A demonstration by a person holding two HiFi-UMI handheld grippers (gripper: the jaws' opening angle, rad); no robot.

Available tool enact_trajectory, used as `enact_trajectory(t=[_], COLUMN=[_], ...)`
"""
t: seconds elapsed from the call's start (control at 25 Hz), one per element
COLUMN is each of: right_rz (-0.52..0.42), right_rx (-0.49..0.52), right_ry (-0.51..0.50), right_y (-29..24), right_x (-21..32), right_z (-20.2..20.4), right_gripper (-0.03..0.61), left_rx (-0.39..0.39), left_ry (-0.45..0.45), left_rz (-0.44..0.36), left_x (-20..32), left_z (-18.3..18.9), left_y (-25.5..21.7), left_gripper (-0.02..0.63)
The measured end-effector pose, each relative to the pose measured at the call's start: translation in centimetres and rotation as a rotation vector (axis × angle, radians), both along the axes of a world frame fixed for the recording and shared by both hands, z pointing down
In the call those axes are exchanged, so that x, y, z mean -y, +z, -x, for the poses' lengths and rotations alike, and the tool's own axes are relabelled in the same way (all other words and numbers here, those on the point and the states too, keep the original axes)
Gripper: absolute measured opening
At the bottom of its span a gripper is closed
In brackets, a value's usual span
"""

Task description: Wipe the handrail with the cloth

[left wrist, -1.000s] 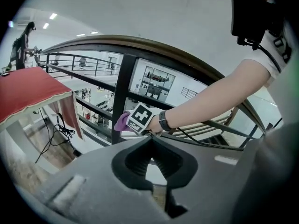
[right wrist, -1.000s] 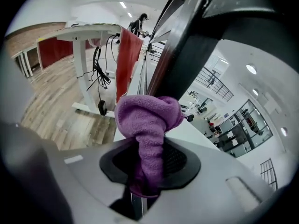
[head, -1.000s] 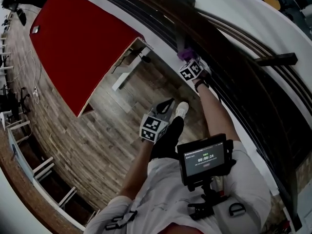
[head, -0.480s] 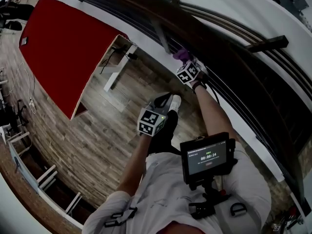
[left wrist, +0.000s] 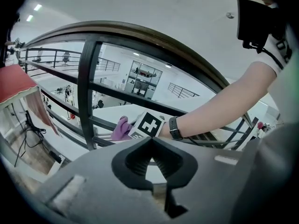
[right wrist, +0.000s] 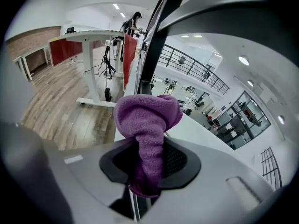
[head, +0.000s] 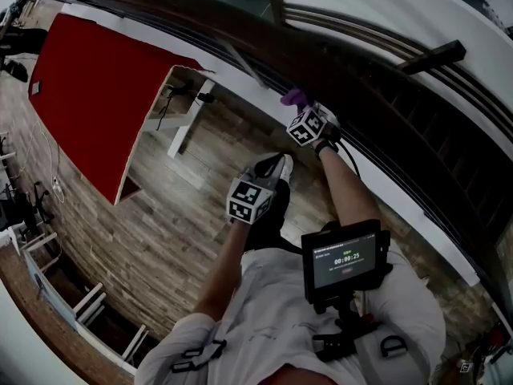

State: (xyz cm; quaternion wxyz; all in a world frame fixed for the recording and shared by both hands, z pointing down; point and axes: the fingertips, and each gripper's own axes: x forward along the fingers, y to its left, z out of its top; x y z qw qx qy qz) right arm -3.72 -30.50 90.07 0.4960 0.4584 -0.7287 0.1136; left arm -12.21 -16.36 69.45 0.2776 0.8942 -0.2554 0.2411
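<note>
Two jaws of the right claw (right wrist: pixel 148 160) are closed tight on the purple cloth (right wrist: pixel 148 120), which bulges out beyond them in a rounded wad. The wad points at a dark upright post (right wrist: pixel 156 41) of the railing and sits just beside it. From the left gripper view, it hangs level with the lower bars (left wrist: pixel 60 101), well below the broad curved handrail (left wrist: pixel 154 36) overhead. No view settles whether the cloth touches any metal.

The left claw (left wrist: pixel 152 160) has its jaws drawn together on nothing. It is held low in front of the person's body, apart from the railing and out over the wooden floor (head: pixel 184 207).

The step in hand looks like bringing the cloth to the rail, not a stroke along the top yet. The next move probably calls for lifting the wad onto the handrail's upper face and pressing it flat. It would then slide along the curve, with the grip kept firm so the cloth does not pull free. The post is the likeliest thing to snag it.
</note>
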Motion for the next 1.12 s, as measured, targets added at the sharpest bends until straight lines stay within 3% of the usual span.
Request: enact_trajectory(t=[1.12], right_rz=[0.039], right_rx=[0.019], right_ry=[0.112], right_y=[0.1], right_x=[-11.9], right_z=[-10.1], right_gripper=[0.108], left_rx=[0.008], left_ry=[0.24], left_rz=[0.032], left_x=[-7.3], left_z=[-11.1], left_y=[0.9], left_gripper=[-0.002])
